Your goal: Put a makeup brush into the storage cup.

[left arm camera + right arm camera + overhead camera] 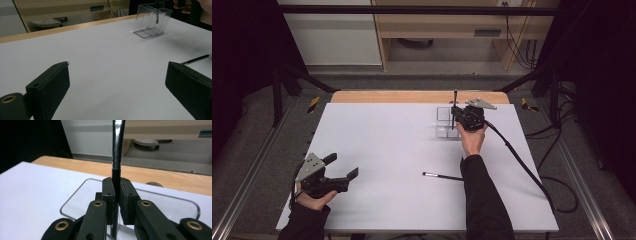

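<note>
So in the high view the right gripper [455,121] sits in the upper middle of the frame, right over a clear box [443,114] with dividers near the table's far edge. It's clamped on a brush [454,100] that stands straight up, the top of it poking above the gripper. The right gripper view shows it best: both jaws squeezed tight on the black part of the brush [116,173], shiny metal section rising to the top of the frame, and the box rim [75,195] curving just underneath.

A second brush [441,176] lies flat on the white table [377,145], lower middle of the frame, its one end running under the person's right sleeve [482,195].

The left gripper [343,167] is down in the lower left, held just over the table's corner, jaws spread wide with nothing in them. In its own view the jaws sit at the bottom corners, the box [151,21] in the upper right, and the lying brush [196,59] peeking out at the right edge.

Couldn't spot any readable brand, label or writing on anything.
</note>
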`<action>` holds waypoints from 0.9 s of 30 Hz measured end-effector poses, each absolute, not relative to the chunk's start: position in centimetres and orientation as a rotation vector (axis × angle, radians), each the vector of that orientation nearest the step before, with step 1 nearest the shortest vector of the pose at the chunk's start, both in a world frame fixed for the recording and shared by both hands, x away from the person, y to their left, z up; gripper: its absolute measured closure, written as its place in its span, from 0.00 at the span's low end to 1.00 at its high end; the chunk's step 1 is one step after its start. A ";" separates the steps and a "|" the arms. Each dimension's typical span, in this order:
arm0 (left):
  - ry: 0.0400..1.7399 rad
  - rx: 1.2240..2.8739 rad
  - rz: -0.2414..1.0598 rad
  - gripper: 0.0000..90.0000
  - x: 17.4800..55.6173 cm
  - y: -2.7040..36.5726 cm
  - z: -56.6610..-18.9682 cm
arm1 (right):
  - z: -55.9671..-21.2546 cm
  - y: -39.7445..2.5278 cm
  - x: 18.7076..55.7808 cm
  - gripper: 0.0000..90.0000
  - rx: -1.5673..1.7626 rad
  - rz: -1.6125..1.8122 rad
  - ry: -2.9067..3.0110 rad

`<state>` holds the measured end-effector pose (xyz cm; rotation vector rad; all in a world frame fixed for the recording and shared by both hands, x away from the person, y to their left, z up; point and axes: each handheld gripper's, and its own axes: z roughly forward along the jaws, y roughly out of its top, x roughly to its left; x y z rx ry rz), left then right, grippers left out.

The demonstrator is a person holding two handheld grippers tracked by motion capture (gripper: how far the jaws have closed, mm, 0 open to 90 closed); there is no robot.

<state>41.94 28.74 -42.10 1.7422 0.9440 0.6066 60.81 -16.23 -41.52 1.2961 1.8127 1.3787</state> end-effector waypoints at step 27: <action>0.951 1.735 0.599 0.06 42.0 28.7 -42.2 | -40.3 -19.2 56.5 0.56 1.244 1.372 1.837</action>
